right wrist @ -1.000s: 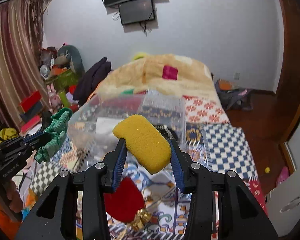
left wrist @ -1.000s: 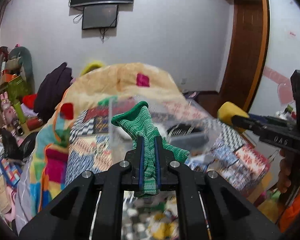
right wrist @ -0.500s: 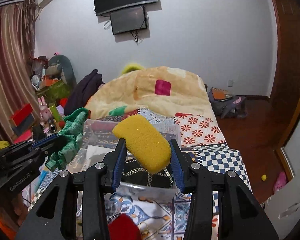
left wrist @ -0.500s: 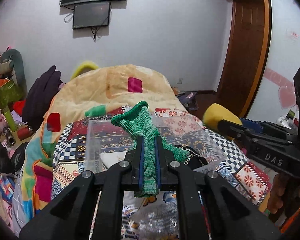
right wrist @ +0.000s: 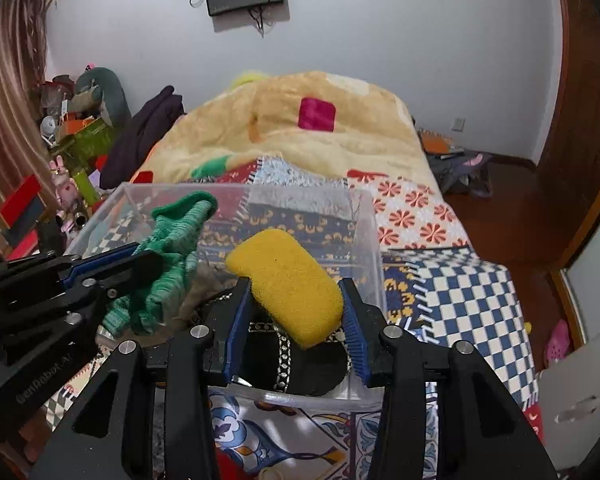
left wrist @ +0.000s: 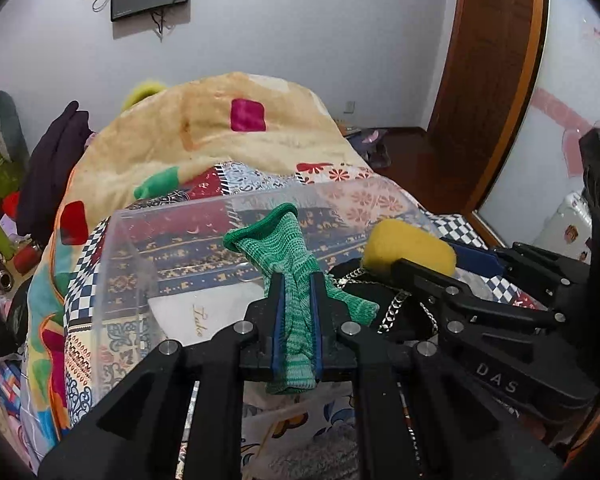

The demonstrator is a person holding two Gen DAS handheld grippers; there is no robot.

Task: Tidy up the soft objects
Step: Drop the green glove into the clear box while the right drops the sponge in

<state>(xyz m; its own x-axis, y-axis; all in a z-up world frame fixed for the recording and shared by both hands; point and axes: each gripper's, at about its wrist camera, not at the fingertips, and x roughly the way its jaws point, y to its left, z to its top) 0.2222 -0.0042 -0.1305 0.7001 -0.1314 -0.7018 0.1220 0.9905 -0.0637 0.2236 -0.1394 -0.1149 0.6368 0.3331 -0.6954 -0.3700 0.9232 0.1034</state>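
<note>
**A:** What is happening, going from left to right?

**B:** A clear plastic bin [right wrist: 374,264] sits on a bed with a patchwork quilt [right wrist: 452,292]. On the left, the left gripper [left wrist: 296,316] has its fingers closed tight on a green knitted sock [left wrist: 288,256], held over the bin's open top. On the right, the right gripper [right wrist: 296,320] has its fingers pressed against both sides of a yellow sponge [right wrist: 288,280], also above the bin.

**A:** So which step is this?

**B:** It looks like the drop-off: both soft things are carried over the bin and not yet let go. The next move likely calls for lowering each a little and parting the fingers so they fall inside, clear of the rim.

**A:** Anything you cannot make out?

**B:** Yes. The grippers hide much of the bin's contents; I see a dark item with a silver chain [left wrist: 396,308] and a pale cloth with lettering [left wrist: 204,312], but not what they are. The bin's near wall is partly covered, and the hands holding the grippers are out of view.
</note>
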